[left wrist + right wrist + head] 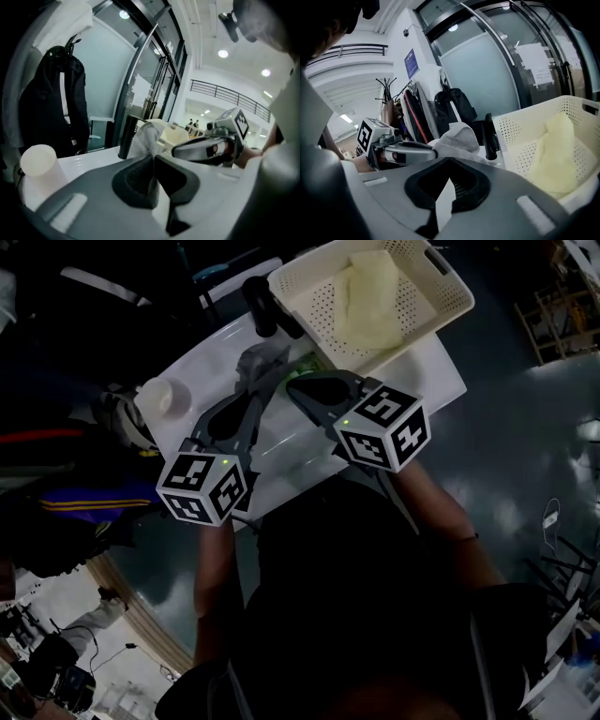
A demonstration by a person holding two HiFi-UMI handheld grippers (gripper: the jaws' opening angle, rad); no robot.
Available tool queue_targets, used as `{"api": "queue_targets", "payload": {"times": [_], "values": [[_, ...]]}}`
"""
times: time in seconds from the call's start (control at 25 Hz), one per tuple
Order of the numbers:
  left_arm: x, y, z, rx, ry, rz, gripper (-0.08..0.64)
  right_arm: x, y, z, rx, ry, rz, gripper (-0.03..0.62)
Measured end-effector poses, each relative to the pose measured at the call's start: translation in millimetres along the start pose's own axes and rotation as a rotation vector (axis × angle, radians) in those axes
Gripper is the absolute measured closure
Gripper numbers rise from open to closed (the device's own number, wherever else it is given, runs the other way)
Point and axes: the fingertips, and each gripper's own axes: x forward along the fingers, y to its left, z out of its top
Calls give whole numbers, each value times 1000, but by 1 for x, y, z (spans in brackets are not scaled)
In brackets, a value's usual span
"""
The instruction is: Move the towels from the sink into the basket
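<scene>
Grey towel (459, 136), soft, light and floppy by the look, hanging over the sink (427, 371), near the basket (441, 282). Pinched by left gripper (153, 157) and right gripper (449, 161), both clamped on its bunched top. Best gripped there, high, lest trailing ends snag the rim.

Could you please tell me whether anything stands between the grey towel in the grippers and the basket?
Partly: a black upright cylinder stands at the corner of the basket, between it and the grey towel. The left gripper and right gripper hold the towel; passing beside the cylinder looks clear.
</scene>
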Motion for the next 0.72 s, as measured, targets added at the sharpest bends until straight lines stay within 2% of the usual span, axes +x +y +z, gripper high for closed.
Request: {"api": "queue_targets", "payload": {"times": [0.24,0.72], "values": [[8,-25,29,49,-52,-63,543,-29,-11,22,-30,-54,-43,592],[37,-64,67,96,-106,-167,543,-82,-46,39,-34,-131,-162,593]]}}
